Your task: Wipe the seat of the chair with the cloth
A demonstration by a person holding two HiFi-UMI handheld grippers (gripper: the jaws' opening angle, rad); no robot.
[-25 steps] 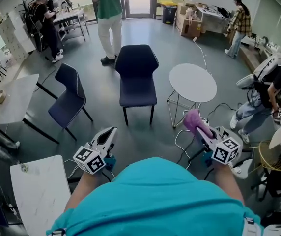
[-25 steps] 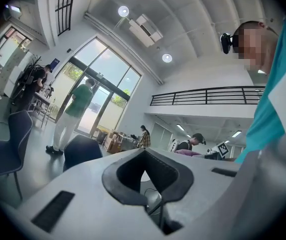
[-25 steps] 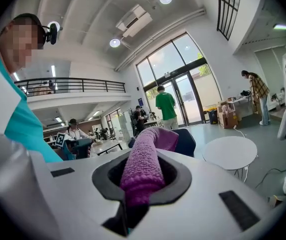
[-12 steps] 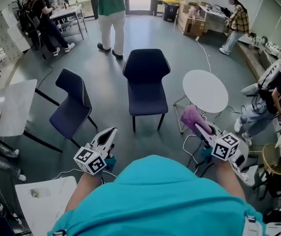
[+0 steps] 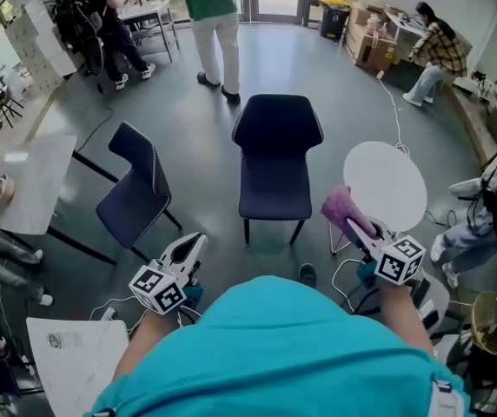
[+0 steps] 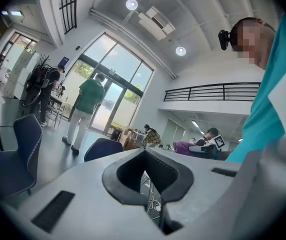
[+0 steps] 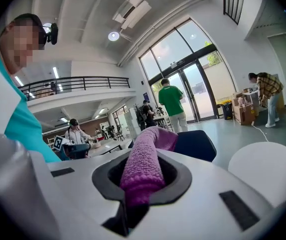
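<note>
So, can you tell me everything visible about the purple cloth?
The cloth is purple, of fuzzy, towel-like fabric, bunched into a thick roll. The right gripper is shut on it; the free end sticks out past the fingers and droops over. It is held in the air, short of the dark blue chair, touching nothing else.

Your purple terry cloth (image 7: 142, 169): rough, fuzzy, matt. Dark-blue upholstered chair (image 5: 275, 181): matt fabric seat. Round white table (image 5: 385, 183) right of chair: smooth.

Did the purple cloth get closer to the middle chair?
Yes. The cloth, in the right gripper, has come forward and now sits nearer the chair, close to its front right corner.
</note>
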